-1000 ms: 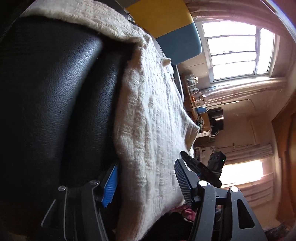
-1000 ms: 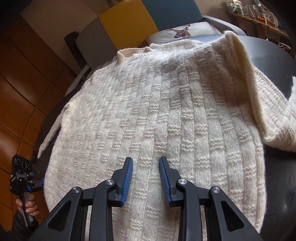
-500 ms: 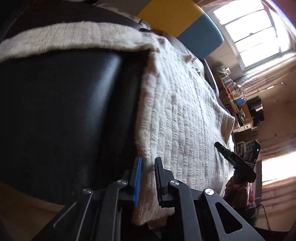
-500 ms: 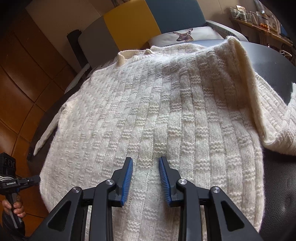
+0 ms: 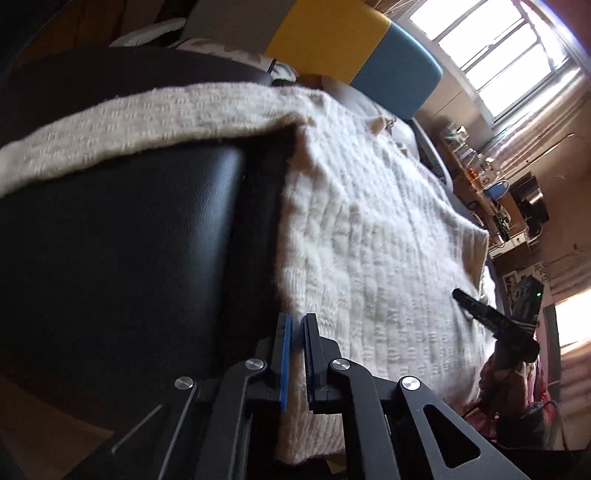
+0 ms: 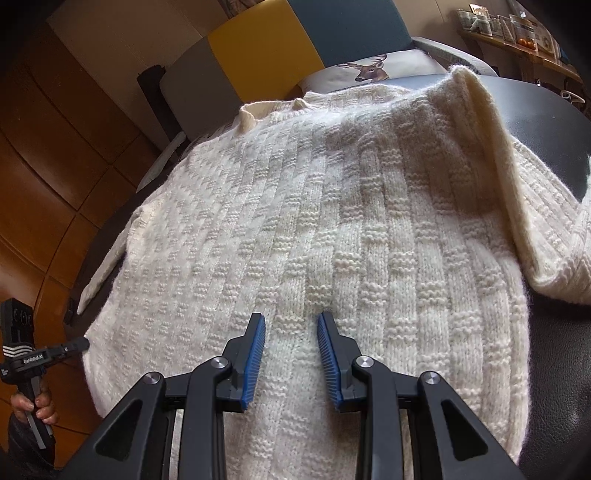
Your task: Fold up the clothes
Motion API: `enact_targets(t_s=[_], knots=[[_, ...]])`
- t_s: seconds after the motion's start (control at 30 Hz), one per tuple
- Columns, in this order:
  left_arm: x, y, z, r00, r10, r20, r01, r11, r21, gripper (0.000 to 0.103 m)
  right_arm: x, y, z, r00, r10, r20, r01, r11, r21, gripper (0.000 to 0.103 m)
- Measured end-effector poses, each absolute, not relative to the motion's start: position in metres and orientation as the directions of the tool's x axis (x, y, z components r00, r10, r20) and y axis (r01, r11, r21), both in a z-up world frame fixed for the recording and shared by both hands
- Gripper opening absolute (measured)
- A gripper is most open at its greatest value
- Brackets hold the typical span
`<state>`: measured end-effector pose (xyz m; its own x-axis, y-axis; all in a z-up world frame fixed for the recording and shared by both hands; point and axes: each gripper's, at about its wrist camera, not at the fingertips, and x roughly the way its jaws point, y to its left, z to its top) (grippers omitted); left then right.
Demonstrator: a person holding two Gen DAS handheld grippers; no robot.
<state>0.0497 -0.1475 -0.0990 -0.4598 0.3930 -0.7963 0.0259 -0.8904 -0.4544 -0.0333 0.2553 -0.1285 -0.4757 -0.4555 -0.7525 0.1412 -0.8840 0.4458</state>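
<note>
A cream knitted sweater (image 6: 314,206) lies spread flat on a black leather seat (image 6: 554,122), collar at the far end. My right gripper (image 6: 291,325) hovers open over the lower middle of its body, nothing between the fingers. One sleeve (image 6: 546,236) is bunched at the right. In the left wrist view the sweater (image 5: 369,229) drapes over the seat edge (image 5: 129,240), and my left gripper (image 5: 296,332) is shut on its side edge near the hem. The other sleeve (image 5: 147,122) trails off to the left. Each gripper shows in the other's view: left gripper (image 6: 79,343), right gripper (image 5: 465,299).
A deer-print cushion (image 6: 365,70) and a yellow and blue chair back (image 6: 266,51) stand behind the collar. A cluttered shelf (image 6: 517,33) runs along the far right, under a bright window (image 5: 491,48). Wooden floor (image 6: 44,206) lies to the left.
My left gripper has gone from wide open to shut on the sweater's side edge, and its view has swung. The right gripper has stayed open and barely shifted.
</note>
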Motion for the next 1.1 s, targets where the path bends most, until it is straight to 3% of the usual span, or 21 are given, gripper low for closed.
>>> enact_targets(t_s=[0.07,0.13,0.17,0.4,0.57,0.73,0.9,1.1], knots=[[0.035,-0.145,-0.085,-0.498,0.36,-0.789,-0.002,-0.91,-0.414,0.015,-0.035,0.256,-0.128,-0.463,-0.472,-0.75,0.145,-0.875,0.461,0.03],[0.016,-0.142,-0.074,-0.514,0.343,-0.786,-0.028,-0.923,-0.384,0.038,-0.037,0.257,-0.127,-0.447,-0.489,-0.749,0.148,-0.866,0.477,0.03],[0.005,-0.14,-0.07,-0.515,0.346,-0.784,-0.043,-0.924,-0.379,0.041,-0.039,0.259,-0.125,-0.437,-0.501,-0.747,0.152,-0.86,0.488,0.03],[-0.099,-0.089,-0.044,-0.581,0.284,-0.763,-0.226,-0.957,-0.183,0.043,-0.101,0.269,-0.087,-0.49,-0.437,-0.754,0.229,-0.899,0.373,0.03],[-0.181,-0.032,-0.036,-0.557,0.379,-0.739,-0.432,-0.892,-0.133,0.044,-0.182,0.27,-0.065,-0.51,-0.324,-0.797,0.276,-0.939,0.206,0.03],[-0.261,0.028,-0.049,-0.405,0.525,-0.749,-0.56,-0.79,-0.251,0.05,-0.24,0.287,-0.062,-0.494,-0.239,-0.836,0.268,-0.956,0.115,0.03],[-0.346,0.07,-0.082,-0.279,0.565,-0.776,-0.514,-0.771,-0.377,0.052,-0.252,0.323,-0.075,-0.448,-0.23,-0.864,0.237,-0.962,0.133,0.03],[-0.389,0.106,-0.113,-0.109,0.609,-0.785,-0.456,-0.733,-0.505,0.052,-0.259,0.346,-0.095,-0.383,-0.235,-0.893,0.23,-0.961,0.155,0.03]])
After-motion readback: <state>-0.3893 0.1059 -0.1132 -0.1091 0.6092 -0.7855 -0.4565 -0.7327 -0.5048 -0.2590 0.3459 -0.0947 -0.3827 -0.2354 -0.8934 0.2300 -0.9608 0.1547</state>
